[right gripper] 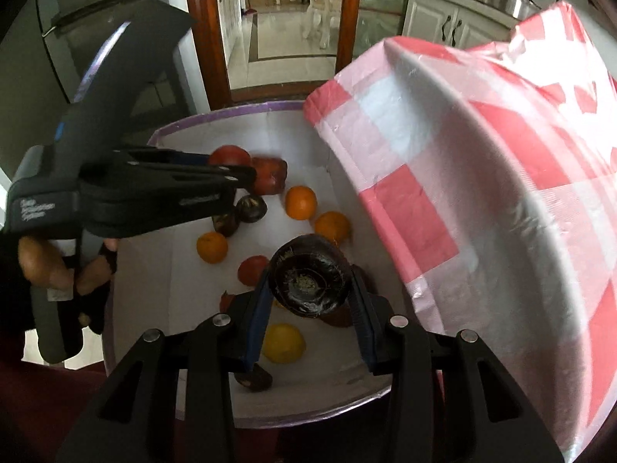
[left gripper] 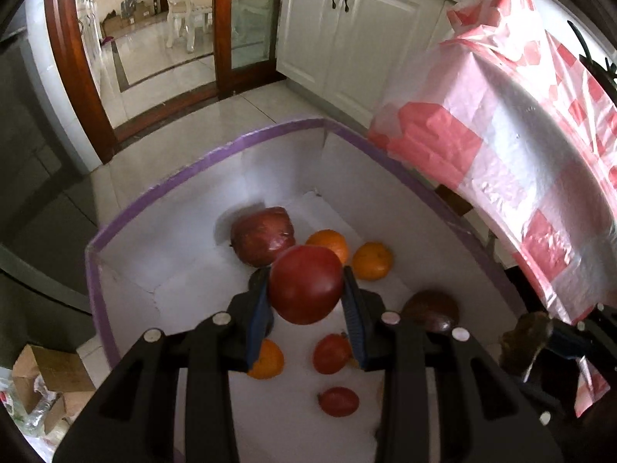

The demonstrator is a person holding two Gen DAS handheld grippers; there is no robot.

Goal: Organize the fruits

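Note:
My left gripper (left gripper: 305, 287) is shut on a red tomato (left gripper: 305, 283), held over the white box with the purple rim (left gripper: 162, 185). In the right wrist view my right gripper (right gripper: 308, 289) is shut on a dark purple round fruit (right gripper: 310, 276) above the same box (right gripper: 216, 117). The left gripper (right gripper: 246, 173) shows there at the left, with the tomato (right gripper: 229, 155) at its tips. Inside the box lie a large red apple (left gripper: 264, 235), oranges (left gripper: 372, 260) (right gripper: 300, 202), small red tomatoes (left gripper: 338, 401), dark fruits (left gripper: 432, 308) and a yellow fruit (right gripper: 283, 343).
A table with a pink and white checked plastic cover (left gripper: 501, 146) (right gripper: 482, 200) overhangs the box on the right. White cabinets (left gripper: 347, 31) and a wooden-framed glass door (left gripper: 227, 27) stand behind. Cardboard and bags (left gripper: 42, 389) lie on the tiled floor at the lower left.

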